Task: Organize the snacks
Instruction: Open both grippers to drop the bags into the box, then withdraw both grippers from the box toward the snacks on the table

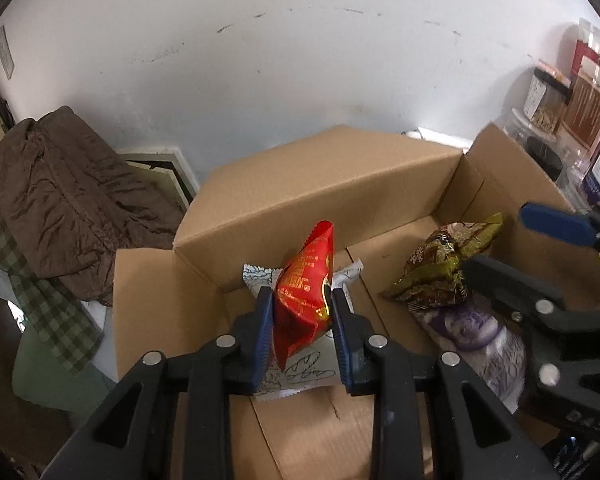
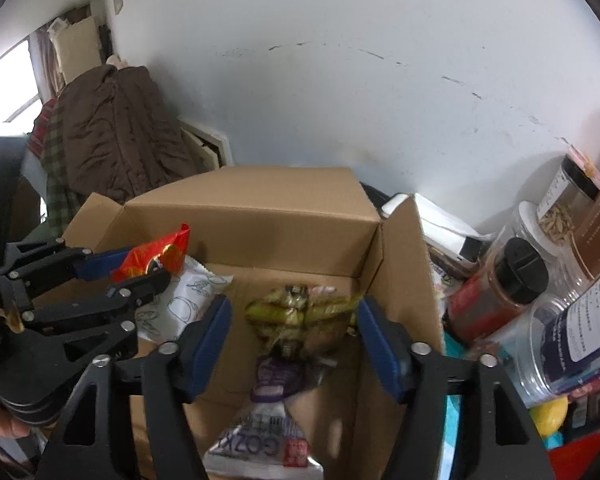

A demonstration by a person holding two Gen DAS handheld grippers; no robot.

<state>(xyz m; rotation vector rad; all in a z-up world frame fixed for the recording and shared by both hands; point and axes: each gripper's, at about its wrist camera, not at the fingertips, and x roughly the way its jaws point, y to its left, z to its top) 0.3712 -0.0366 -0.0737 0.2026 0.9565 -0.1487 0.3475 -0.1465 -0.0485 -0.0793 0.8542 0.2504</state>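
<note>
Left gripper [image 1: 303, 312]: its fingers are pinching the red snack packet [image 1: 306, 300] upright, suspending it over the white printed packet [image 1: 300, 372] on the cardboard box [image 1: 320, 196] floor, probably for stacking. Right gripper [image 2: 294, 344]: jaws are standing wide and empty around the green-brown packet [image 2: 300, 316], which is resting on the purple packet [image 2: 276, 380], likely just released there.
</note>
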